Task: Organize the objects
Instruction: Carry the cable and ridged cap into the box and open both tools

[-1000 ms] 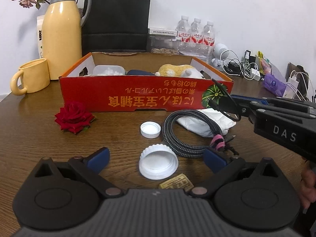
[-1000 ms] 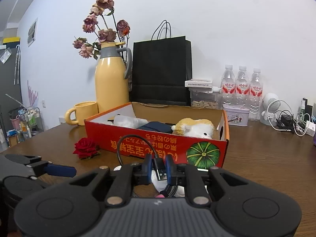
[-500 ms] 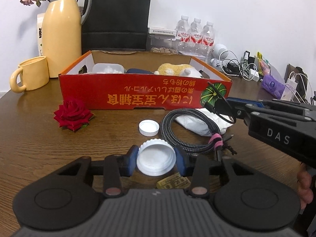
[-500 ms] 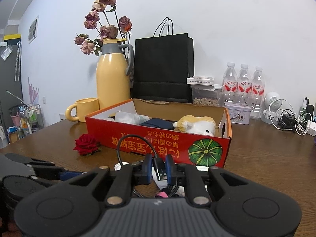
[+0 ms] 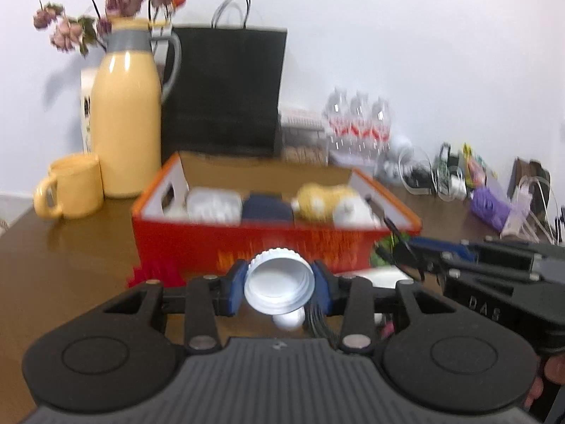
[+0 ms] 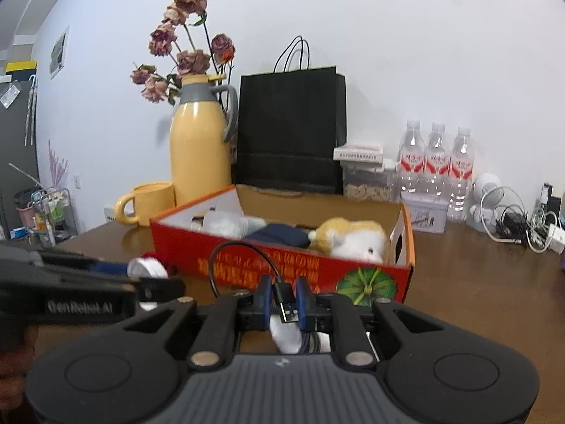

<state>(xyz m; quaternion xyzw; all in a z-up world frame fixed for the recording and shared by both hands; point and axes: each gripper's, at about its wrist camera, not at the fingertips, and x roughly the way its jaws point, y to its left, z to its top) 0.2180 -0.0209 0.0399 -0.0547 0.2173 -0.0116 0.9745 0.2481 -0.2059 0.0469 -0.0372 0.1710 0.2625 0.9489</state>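
Note:
My left gripper (image 5: 279, 284) is shut on a large white jar lid (image 5: 279, 281) and holds it tilted above the table, in front of the red cardboard box (image 5: 282, 243). My right gripper (image 6: 284, 300) is shut on the USB plug of a black cable (image 6: 286, 302), whose loop (image 6: 240, 258) arches up before the box (image 6: 282, 265). The box holds a plush toy (image 6: 349, 236), a dark pouch (image 6: 279, 235) and a clear plastic container (image 6: 226, 224). A small white cap (image 5: 289, 319) and a red rose (image 5: 155, 272) lie on the table. The left gripper with the lid shows at the left of the right wrist view (image 6: 146, 268).
A yellow thermos with dried flowers (image 6: 199, 145), a yellow mug (image 6: 152, 203) and a black paper bag (image 6: 291, 130) stand behind the box. Water bottles (image 6: 438, 166), a tin and tangled chargers (image 6: 515, 226) are at the back right. A white cloth (image 5: 385, 277) lies by the box's right corner.
My left gripper closed on the large white lid and lifted it off the table toward the box. My right gripper rose slightly, holding the cable plug throughout.

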